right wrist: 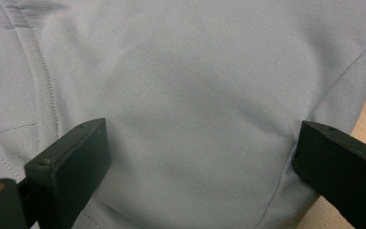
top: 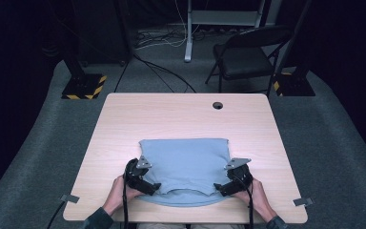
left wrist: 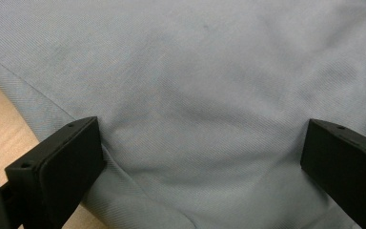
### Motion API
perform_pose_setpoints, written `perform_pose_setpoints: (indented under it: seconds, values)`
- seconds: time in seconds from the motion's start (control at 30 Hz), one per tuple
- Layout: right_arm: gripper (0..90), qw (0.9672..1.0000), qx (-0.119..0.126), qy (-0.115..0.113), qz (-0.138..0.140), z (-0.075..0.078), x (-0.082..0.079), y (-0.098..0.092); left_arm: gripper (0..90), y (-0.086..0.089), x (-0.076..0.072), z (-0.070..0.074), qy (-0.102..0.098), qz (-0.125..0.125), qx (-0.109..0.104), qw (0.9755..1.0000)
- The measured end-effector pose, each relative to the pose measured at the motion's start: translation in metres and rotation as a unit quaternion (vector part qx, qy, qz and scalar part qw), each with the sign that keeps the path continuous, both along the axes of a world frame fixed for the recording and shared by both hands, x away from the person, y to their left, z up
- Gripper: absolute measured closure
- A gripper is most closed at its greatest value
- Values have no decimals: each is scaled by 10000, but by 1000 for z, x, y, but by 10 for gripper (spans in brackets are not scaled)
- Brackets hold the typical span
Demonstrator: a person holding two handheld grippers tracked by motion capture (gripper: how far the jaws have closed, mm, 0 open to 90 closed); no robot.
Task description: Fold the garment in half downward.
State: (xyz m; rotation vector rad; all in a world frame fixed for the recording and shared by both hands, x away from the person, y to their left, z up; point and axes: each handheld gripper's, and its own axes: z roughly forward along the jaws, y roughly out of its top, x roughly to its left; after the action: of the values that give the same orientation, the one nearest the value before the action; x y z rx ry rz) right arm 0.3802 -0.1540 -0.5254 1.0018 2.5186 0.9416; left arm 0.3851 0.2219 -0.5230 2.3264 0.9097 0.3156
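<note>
Covering shirt's [top: 183,164] near corners, claws [top: 153,187]

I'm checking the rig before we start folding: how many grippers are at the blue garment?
2. The left gripper sits at the light blue garment's near left edge, the right gripper at its near right edge, both with jaws spread over the cloth.

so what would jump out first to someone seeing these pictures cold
A folded light blue garment lies at the near middle of the pale wooden table. The left gripper and right gripper sit at its near corners, jaws wide apart over the cloth. Beyond the table stands a dark folding chair.
</note>
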Motion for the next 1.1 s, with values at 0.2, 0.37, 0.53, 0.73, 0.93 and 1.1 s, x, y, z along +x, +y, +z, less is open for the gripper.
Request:
perform_pose_setpoints:
  seconds: [0.2,0.37,0.53,0.73,0.93,1.1]
  values:
    - [40,9998,143,-62,79,7,3,-2,2,3,6,12,-140,-3,-208,9997]
    - [42,9992,303,-252,92,25,36,-1,2,1,40,24,-114,-86,-479,9987]
    - [56,9988,394,-192,226,22,74,6,1,-4,73,14,28,-189,-557,9983]
    - [41,9993,265,181,174,9,94,10,0,-6,81,3,80,-278,-427,9987]
    - [49,9998,116,94,136,9,94,12,0,-4,80,6,18,-309,-428,9986]
    - [47,9991,335,-242,77,21,97,14,0,-4,85,8,-45,-219,-452,9987]
